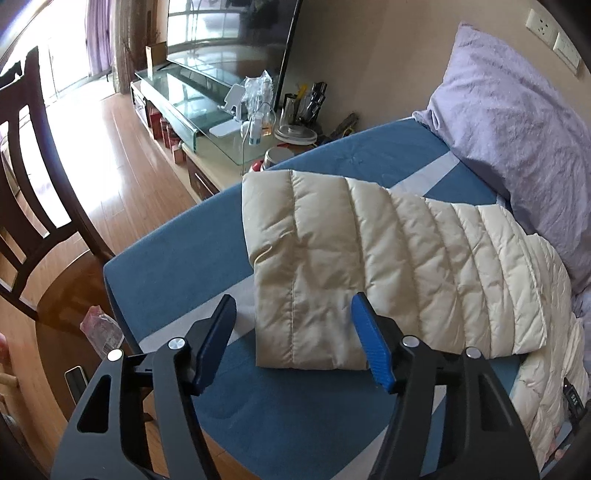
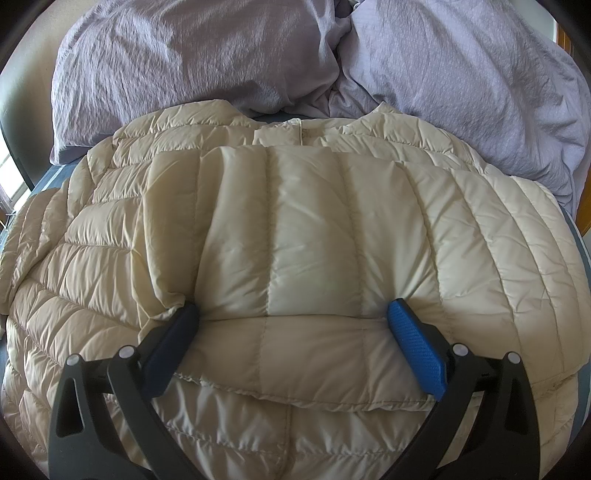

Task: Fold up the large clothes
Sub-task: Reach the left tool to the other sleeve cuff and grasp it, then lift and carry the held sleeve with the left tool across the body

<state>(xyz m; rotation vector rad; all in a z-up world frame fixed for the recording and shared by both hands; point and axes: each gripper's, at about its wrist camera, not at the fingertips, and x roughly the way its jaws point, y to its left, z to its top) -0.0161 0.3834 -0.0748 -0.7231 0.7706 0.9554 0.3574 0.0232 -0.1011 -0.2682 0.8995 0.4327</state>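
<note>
A cream quilted down jacket (image 2: 295, 229) lies spread on the blue bed (image 1: 177, 254), collar toward the pillows. One sleeve (image 1: 332, 251) is folded out across the mattress; its cuff end lies between the fingers of my left gripper (image 1: 293, 325). That gripper's jaws stand apart: the left finger (image 1: 218, 339) is clear of the cloth, the right finger (image 1: 369, 347) is at the sleeve's edge. My right gripper (image 2: 293, 317) stands wide open over the jacket's body, both fingertips sunk into a folded-over panel of fabric that bulges between them.
Two lilac pillows (image 2: 207, 66) lie behind the jacket. A dark wooden chair (image 1: 26, 192) stands left of the bed on the wooden floor. Beyond the bed's far edge are a low cabinet with a glass shelf (image 1: 192, 107), cluttered items and a TV (image 1: 229, 33).
</note>
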